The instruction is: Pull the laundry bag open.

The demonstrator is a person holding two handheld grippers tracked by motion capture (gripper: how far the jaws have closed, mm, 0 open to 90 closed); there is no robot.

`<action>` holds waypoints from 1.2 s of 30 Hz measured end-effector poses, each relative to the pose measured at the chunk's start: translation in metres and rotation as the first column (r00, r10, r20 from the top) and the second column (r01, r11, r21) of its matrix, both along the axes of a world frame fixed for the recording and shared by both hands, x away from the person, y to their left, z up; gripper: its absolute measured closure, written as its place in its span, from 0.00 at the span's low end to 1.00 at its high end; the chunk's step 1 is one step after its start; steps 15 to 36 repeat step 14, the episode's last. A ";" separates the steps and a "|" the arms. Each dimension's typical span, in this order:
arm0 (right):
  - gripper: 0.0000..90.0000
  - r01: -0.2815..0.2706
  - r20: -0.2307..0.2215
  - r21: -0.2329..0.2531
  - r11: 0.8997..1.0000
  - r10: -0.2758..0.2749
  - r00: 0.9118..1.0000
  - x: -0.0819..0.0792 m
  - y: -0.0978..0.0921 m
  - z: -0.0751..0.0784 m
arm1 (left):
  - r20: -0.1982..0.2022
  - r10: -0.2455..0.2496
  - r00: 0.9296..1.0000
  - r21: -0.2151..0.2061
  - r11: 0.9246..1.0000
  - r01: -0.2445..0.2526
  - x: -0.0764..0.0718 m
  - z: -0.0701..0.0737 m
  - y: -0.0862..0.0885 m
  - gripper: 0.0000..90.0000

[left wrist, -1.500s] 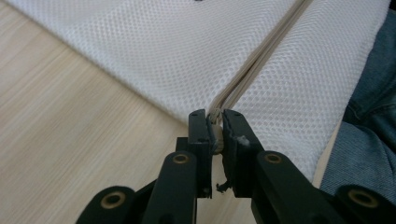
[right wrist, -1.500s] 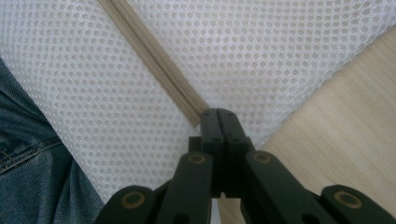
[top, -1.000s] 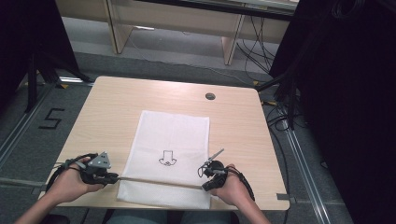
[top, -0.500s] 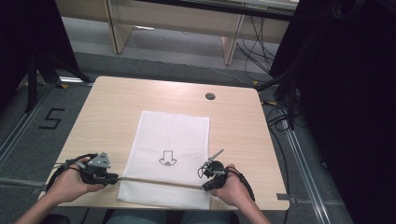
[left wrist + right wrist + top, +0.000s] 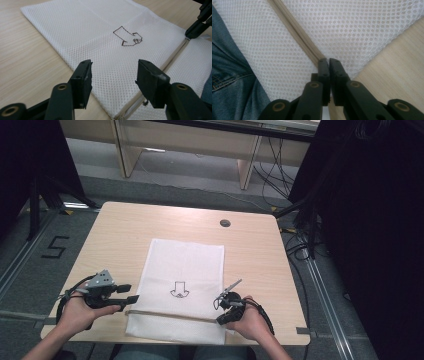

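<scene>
A white mesh bag (image 5: 185, 265) lies flat on the wooden table (image 5: 125, 230), with a black arrow drawing (image 5: 179, 289) on it and a beige zipper (image 5: 170, 315) running across its near end. My left gripper (image 5: 131, 293) hovers open at the bag's left edge, just above the zipper line; in the left gripper view the jaws of the left gripper (image 5: 113, 72) frame bare mesh (image 5: 100, 37). My right gripper (image 5: 219, 321) is shut at the zipper's right end. In the right gripper view, the zipper (image 5: 297, 32) runs straight into the closed tips of the right gripper (image 5: 329, 61); the pull is hidden between them.
The bag's near end overhangs the table's front edge above the person's jeans (image 5: 229, 75). A round cable hole (image 5: 225, 223) sits at the back of the table. Bare wood lies left and right of the bag. Dark stands and cables surround the table.
</scene>
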State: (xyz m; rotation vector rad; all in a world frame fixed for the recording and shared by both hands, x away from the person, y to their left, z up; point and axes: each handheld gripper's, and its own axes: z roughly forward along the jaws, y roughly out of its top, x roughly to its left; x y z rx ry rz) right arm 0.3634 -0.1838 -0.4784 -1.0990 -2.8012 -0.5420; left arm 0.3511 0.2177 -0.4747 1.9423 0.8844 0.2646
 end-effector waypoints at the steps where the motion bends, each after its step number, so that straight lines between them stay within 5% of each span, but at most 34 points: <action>1: 0.87 -0.006 0.000 0.009 1.000 0.006 1.000 0.000 -0.001 0.001 | -0.003 -0.005 1.000 0.011 1.000 0.005 0.000 0.000 0.000 0.48; 6: 0.84 0.025 0.050 0.007 1.000 -0.025 0.998 0.003 -0.012 0.005 | 0.026 0.011 1.000 0.033 0.999 -0.012 0.002 -0.006 0.005 0.46; 14: 0.70 0.093 0.128 0.040 0.995 -0.098 0.987 0.007 -0.022 0.012 | 0.021 0.038 0.999 0.046 0.998 -0.039 0.006 -0.007 0.007 0.45; 36: 0.70 0.093 0.128 0.040 0.995 -0.098 0.987 0.007 -0.022 0.012 | 0.021 0.038 0.999 0.046 0.998 -0.039 0.006 -0.007 0.007 0.45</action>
